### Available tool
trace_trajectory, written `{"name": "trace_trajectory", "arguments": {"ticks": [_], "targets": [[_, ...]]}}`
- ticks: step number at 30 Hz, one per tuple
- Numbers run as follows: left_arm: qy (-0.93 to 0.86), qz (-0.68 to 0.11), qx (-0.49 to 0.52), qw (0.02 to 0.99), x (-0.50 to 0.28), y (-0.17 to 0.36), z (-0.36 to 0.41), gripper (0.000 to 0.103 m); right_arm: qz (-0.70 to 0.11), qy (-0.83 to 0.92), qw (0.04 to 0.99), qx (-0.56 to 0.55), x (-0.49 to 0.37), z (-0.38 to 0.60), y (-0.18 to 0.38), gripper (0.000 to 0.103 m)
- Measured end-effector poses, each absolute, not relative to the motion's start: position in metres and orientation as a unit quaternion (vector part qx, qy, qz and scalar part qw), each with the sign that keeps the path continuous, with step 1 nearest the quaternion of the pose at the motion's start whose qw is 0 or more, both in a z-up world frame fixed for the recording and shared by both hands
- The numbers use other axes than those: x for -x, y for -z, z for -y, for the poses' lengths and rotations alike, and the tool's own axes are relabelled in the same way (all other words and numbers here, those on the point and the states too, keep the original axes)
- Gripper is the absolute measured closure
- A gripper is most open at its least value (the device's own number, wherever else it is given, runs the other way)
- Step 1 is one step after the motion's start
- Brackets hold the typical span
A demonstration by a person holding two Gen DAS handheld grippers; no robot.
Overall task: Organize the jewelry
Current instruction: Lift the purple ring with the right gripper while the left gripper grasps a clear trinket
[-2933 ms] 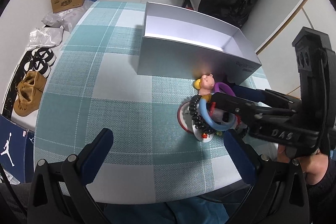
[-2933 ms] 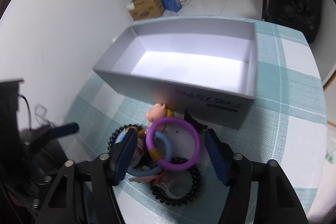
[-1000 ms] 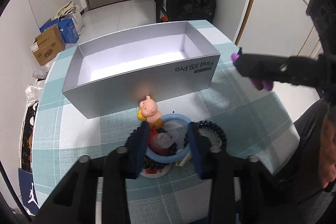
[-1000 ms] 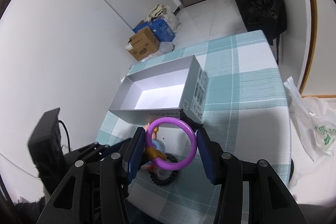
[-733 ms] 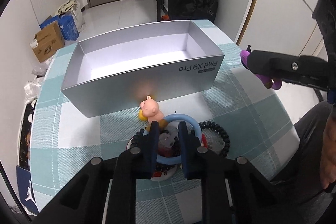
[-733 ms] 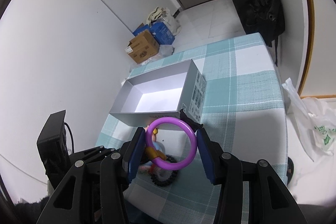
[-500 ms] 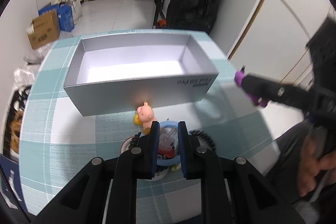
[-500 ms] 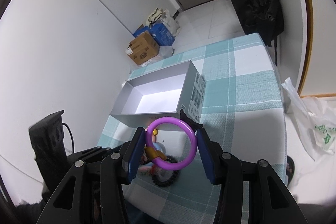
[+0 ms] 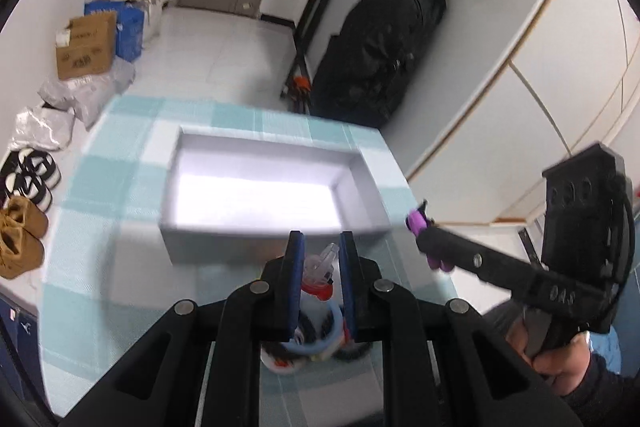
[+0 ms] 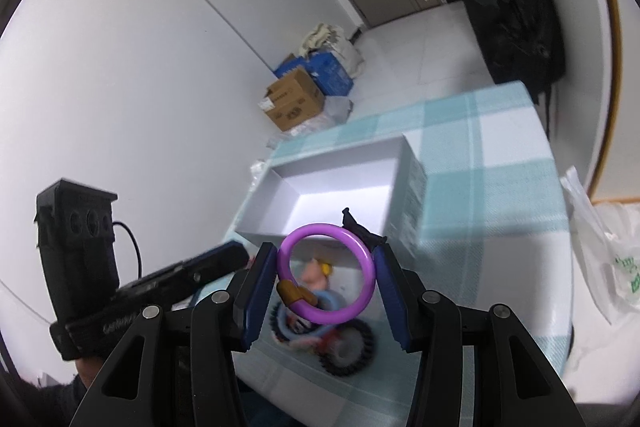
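Observation:
My left gripper [image 9: 321,247] is shut on a small clear-and-red trinket [image 9: 318,271], held above the jewelry pile [image 9: 316,341] with its blue ring and black bead bracelet. The open grey box [image 9: 200,243] lies just beyond, its inside bare. My right gripper [image 10: 326,267] is shut on a purple ring [image 10: 360,247] with a gold clasp, held up in the air over the pile [image 10: 340,343] and a pink pig figure [image 10: 314,273]. The box [image 10: 414,183] is beyond it. In the left wrist view the right gripper [image 9: 424,239] shows at the right, the purple ring [image 9: 415,221] at its tip.
The table has a teal checked cloth [image 9: 100,187]. On the floor beyond are cardboard boxes [image 9: 82,47], shoes [image 9: 28,179], plastic bags [image 9: 84,91] and a black backpack [image 9: 380,39] against the wall. A white plastic bag [image 10: 612,259] lies right of the table.
The left gripper closed on the clear-and-red trinket and lifted it off the pile, rolling as it rose. The right gripper stays still with the purple ring.

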State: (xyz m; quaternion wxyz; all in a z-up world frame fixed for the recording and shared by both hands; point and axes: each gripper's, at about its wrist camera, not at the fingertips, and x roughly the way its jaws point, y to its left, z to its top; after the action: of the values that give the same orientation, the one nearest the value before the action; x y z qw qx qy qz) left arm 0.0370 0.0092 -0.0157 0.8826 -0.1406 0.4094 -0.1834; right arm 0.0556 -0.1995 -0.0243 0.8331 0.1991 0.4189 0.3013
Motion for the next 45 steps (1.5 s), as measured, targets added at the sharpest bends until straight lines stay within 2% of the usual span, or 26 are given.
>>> {"name": "trace_trajectory", "arguments": {"ticks": [11,19,35,39,40,42,43,45], "targets": [[0.168,-0.403,0.145,0.888,-0.092,0.01,-0.028,0.09,-0.42,-0.323,0.835,-0.146,-0.102,0.162,0.004,0.054],[0.176,-0.431,0.161,0.87,-0.121,0.031,-0.036,0.09,-0.438,-0.321,0.828,-0.14,-0.138,0.15,0.023,0.054],[0.201,-0.458,0.208,0.841,-0.142,0.051,-0.042,0.09,-0.454,-0.337,0.821,-0.083,-0.148,0.128,0.047,0.054],[0.205,-0.46,0.233,0.832,-0.144,0.053,-0.048,0.089,-0.453,-0.329,0.826,-0.071,-0.149,0.125,0.05,0.051],[0.205,-0.462,0.236,0.83,-0.145,0.053,-0.048,0.088,-0.449,-0.327,0.829,-0.066,-0.148,0.124,0.049,0.041],[0.212,-0.462,0.241,0.827,-0.144,0.052,-0.05,0.078,-0.436,-0.33,0.836,-0.048,-0.144,0.122,0.046,0.028],[0.214,-0.461,0.243,0.826,-0.144,0.051,-0.051,0.073,-0.427,-0.328,0.841,-0.043,-0.141,0.122,0.043,0.025],[0.21,-0.452,0.245,0.832,-0.14,0.048,-0.054,0.052,-0.409,-0.333,0.849,-0.034,-0.135,0.124,0.037,0.022]]}}
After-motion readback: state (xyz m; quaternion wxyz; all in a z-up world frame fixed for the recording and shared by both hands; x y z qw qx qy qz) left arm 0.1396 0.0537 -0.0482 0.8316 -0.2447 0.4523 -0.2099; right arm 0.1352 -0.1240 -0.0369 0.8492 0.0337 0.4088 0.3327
